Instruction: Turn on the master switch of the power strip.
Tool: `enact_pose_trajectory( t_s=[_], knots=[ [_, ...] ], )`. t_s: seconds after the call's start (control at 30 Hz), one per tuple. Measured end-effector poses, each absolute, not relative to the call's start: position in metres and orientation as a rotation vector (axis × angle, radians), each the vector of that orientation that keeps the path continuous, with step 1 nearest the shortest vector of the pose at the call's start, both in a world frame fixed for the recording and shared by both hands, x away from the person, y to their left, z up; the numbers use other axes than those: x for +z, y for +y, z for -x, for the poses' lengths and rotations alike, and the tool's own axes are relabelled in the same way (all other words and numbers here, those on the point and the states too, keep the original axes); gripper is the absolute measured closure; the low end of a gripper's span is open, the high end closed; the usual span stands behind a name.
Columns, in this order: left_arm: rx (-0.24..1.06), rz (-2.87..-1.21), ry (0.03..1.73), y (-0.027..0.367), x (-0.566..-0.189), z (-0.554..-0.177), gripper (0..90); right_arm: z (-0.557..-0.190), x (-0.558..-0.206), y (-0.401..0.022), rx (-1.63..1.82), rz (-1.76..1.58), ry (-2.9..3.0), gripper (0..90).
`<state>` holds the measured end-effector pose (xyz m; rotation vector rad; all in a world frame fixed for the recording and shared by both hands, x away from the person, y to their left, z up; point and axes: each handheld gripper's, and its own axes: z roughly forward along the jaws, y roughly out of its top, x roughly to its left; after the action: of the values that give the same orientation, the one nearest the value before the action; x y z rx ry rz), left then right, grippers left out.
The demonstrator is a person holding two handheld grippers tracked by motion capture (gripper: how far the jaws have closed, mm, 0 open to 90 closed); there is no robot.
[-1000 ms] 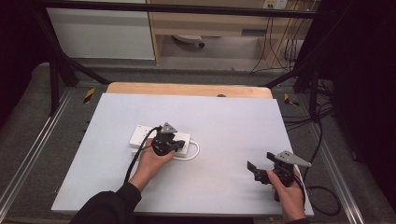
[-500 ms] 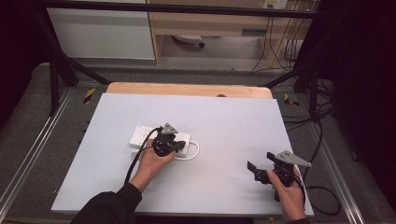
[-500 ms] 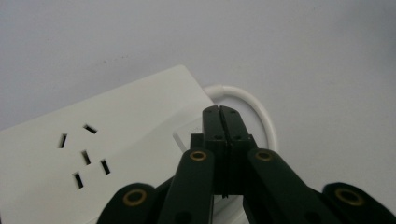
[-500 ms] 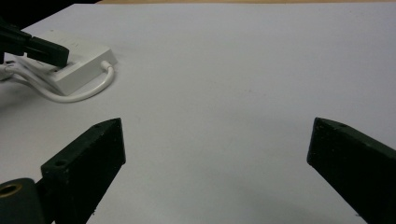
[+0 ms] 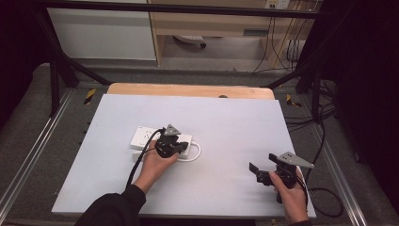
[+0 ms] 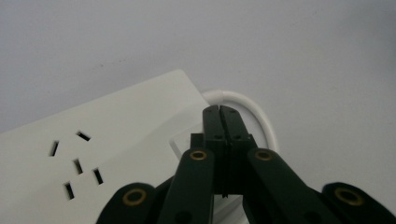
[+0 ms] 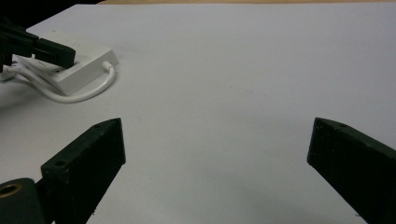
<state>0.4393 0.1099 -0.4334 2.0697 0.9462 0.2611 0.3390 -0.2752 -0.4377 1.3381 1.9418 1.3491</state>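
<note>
Since the power strip (image 5: 153, 139) under the clenched left claw (image 6: 221, 112) is a stiff, light, smooth box on the desk (image 5: 226, 122), it may skid, so grip its long sides. Its limp cord (image 6: 252, 109) loops just beyond that claw's tips; the right claw (image 5: 263, 172) hangs released, well apart.

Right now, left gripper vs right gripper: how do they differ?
Jaws: the left gripper is shut, its black jaws pressed flat together with nothing between them; the right gripper is open, jaws wide apart.
Place: the left gripper sits over the white power strip, tips at the end where the white cord loops out; the right gripper is off by the table's near right corner, over bare surface.
Shared: each is held in one hand and grips nothing.
</note>
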Motion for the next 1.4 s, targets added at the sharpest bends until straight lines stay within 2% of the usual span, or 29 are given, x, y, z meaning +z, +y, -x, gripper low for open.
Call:
enact_pose_trajectory(
  t_s=[0.87,1.4],
  knots=[
    [0.348,-2.068,0.932,0.107,-0.436,-0.431,90.0,-0.340,-0.440,-0.274,1.343,-1.347,1.951,4.6],
    [0.344,-2.004,0.910,0.092,-0.423,-0.428,90.0,-0.341,-0.440,-0.274,1.344,-1.353,1.943,4.6]
  ],
)
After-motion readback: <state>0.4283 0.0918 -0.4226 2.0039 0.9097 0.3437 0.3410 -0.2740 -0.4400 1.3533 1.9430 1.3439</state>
